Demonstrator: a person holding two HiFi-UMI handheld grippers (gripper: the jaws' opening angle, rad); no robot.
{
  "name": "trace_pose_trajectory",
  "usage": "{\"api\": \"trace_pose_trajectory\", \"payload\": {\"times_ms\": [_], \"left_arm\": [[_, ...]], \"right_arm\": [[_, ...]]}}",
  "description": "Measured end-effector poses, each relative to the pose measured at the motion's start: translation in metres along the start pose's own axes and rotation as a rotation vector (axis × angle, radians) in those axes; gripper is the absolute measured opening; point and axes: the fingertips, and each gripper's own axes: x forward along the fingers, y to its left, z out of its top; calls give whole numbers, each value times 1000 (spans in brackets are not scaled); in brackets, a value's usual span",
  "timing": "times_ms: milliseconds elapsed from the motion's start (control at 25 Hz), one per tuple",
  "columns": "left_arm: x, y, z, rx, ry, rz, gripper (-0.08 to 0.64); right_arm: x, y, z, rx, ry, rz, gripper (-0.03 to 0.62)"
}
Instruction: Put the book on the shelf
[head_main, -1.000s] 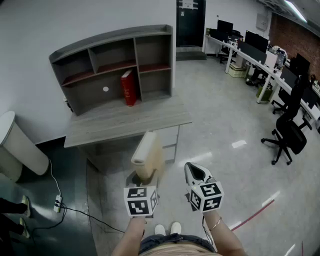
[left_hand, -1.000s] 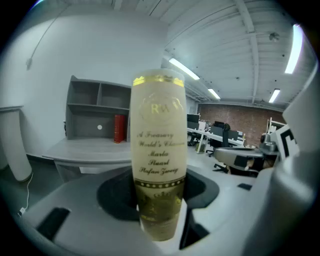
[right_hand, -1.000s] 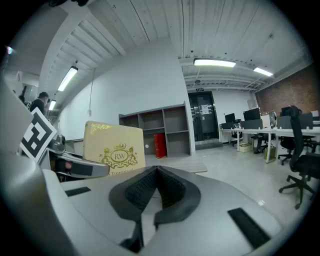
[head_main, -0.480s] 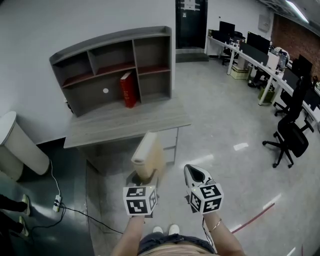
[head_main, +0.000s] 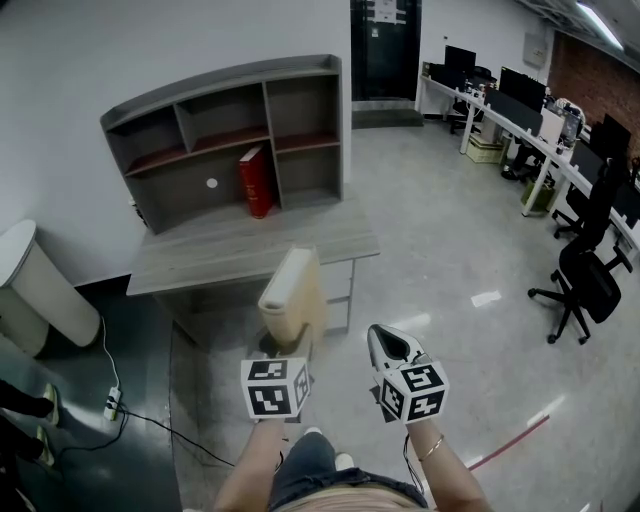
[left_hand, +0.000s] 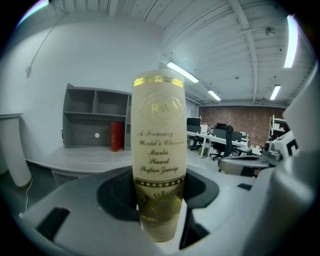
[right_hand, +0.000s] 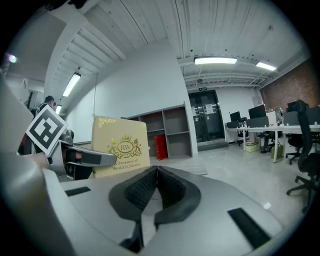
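**A:** So, where is the book (head_main: 290, 300)?

**B:** It's upright in my left gripper (left_hand: 159, 215). The jaws are spread wide and clamped on its lower end, and the spine faces that gripper's camera. It's out in front of me, well apart from the surface (head_main: 250, 245) and the shelf (head_main: 180, 190) standing on it.

**A:** And your right gripper (right_hand: 156, 182)?

**B:** Its jaws are pressed together with nothing in them. It hangs just beside the book.

**A:** What does the approach need?

**B:** I think I should keep the book vertical, because my grip is low and the top could sway. I'd aim for the wide lower bay. The red book (head_main: 254, 180) stands at its right end, and there looks to be room on its left.

**A:** Any risks?

**B:** I could clip the divider (head_main: 272, 170) or tip the red book. I'd set the bottom edge down at the bay's mouth and slide the book in spine-out. I'd part the jaws only once it stands by itself.
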Motion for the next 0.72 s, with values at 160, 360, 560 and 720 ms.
{"api": "trace_pose_trajectory", "payload": {"times_ms": [160,360,560,720], "left_arm": [[16,8,13,-5,-4,11,218],[46,17,23,-3,-2,8,218],[89,32,31,-3,10,-5,218],[130,51,44,-5,18,-18,218]], "right_arm": [[14,-13,6,4,0,-6,9],[39,-31,10,9,2,-25,9],[76,-46,17,11,6,-33,9],[118,-60,24,20,20,-46,9]]}}
